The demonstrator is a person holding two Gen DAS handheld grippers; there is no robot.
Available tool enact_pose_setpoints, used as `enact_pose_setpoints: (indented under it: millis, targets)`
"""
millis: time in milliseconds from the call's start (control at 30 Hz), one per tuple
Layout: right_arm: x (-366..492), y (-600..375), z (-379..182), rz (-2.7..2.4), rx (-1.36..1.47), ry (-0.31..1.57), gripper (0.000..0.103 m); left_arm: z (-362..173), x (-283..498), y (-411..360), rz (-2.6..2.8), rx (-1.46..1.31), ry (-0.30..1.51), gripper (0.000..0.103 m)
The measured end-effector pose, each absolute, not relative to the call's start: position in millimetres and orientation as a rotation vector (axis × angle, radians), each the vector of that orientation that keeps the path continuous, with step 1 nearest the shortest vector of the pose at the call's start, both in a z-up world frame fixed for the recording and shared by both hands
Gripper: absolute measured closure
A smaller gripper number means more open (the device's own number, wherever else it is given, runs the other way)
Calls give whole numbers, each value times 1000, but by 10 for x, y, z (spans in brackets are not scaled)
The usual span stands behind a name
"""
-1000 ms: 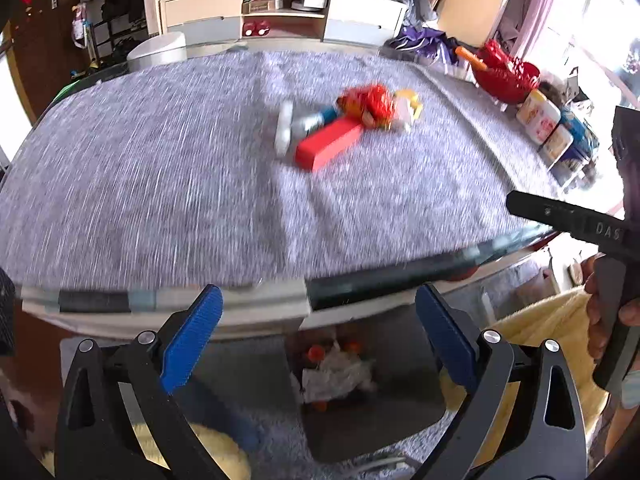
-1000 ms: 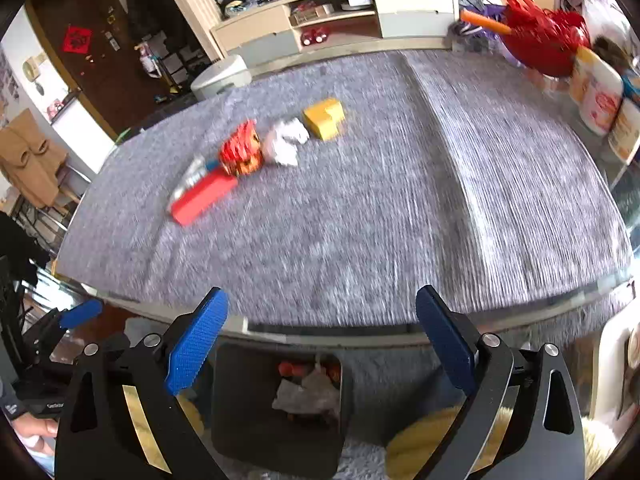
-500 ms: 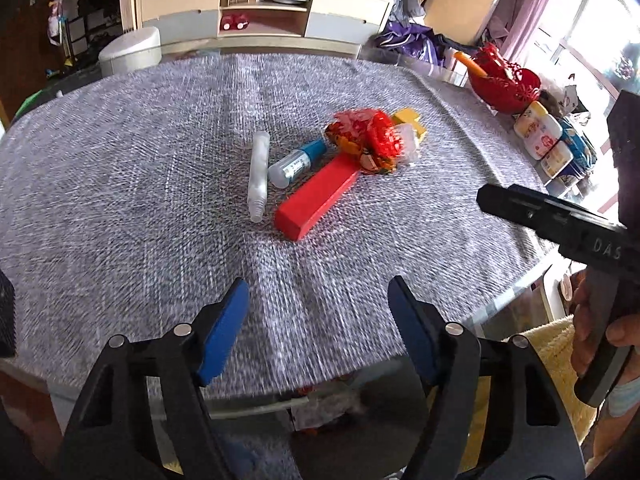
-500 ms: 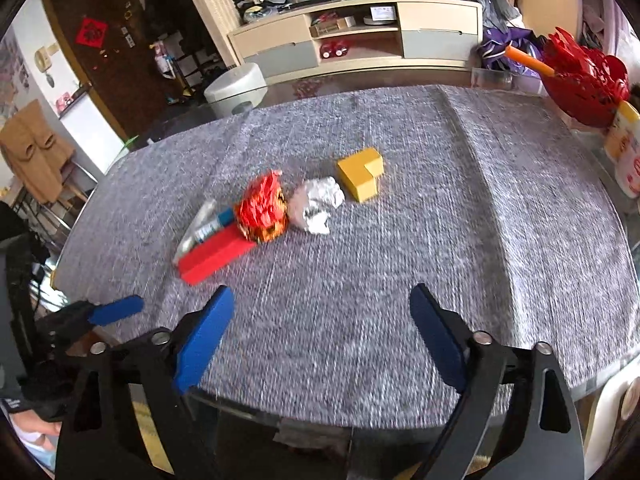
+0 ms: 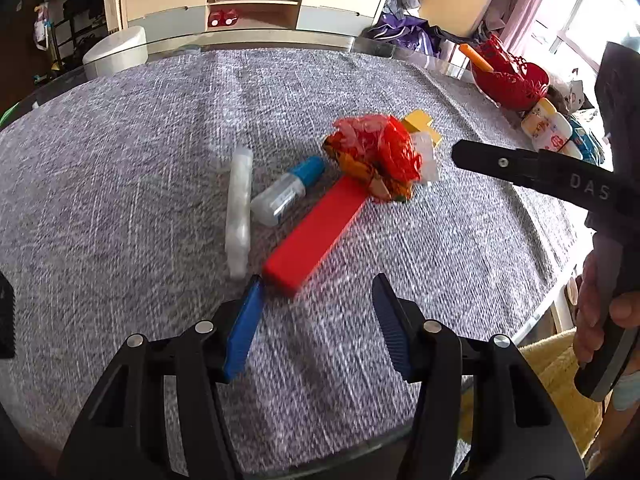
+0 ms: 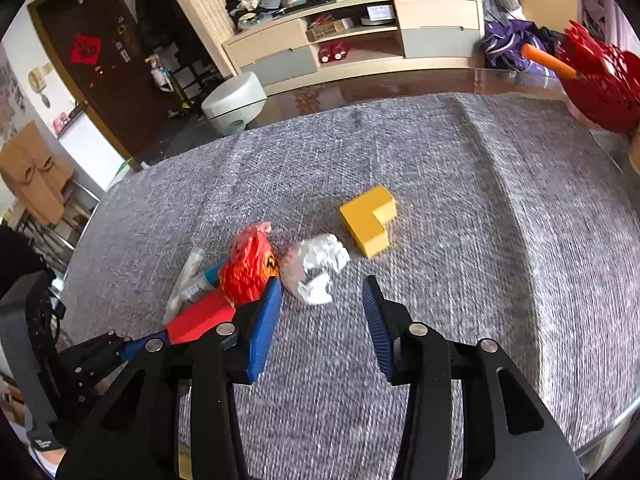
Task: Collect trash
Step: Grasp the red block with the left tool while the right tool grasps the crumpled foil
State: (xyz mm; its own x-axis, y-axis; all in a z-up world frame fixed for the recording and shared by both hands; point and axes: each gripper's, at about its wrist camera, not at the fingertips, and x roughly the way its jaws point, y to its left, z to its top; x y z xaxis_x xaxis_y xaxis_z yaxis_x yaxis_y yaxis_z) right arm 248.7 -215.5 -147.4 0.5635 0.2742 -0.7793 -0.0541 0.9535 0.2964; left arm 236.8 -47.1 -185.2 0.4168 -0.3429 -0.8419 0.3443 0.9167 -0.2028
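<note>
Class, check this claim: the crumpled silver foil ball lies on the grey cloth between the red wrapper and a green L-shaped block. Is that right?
Not quite. The L-shaped block is yellow, not green. The rest holds: the crumpled silver foil ball lies on the grey cloth between the red wrapper and that block. The right wrist view shows it plainly.
</note>
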Motion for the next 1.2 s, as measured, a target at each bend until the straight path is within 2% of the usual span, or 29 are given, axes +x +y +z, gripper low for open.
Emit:
enact_pose_setpoints:
  millis: [100, 367, 500, 633, 1000, 1133, 1200]
  targets:
    - [2564, -2119, -1518, 207, 245, 968, 69, -1855, 2442, -498, -437, 4, 1052, 51]
    - [2649, -2073, -1681, 226, 244, 1013, 71, -1858, 2595, -550, -446, 4, 1038, 51]
    - [2672, -2053, -1744, 233, 248, 1026, 83, -1861, 2633, -566, -450, 18, 1034, 50]
    - [2680, -2014, -1739, 241, 227, 1018, 88, -1869, 2691, -615, -466, 12, 1027, 42]
    - [2728, -2014, -1748, 237, 220, 1014, 89, -1887, 2818, -643, -473, 24, 1014, 32]
    - [2734, -1998, -1744, 236, 220, 1014, 89, -1894, 2802, -676, -473, 39, 1003, 34]
    - [2721, -2005, -1742, 234, 220, 1015, 89, -1887, 2780, -687, -488, 35, 1005, 43]
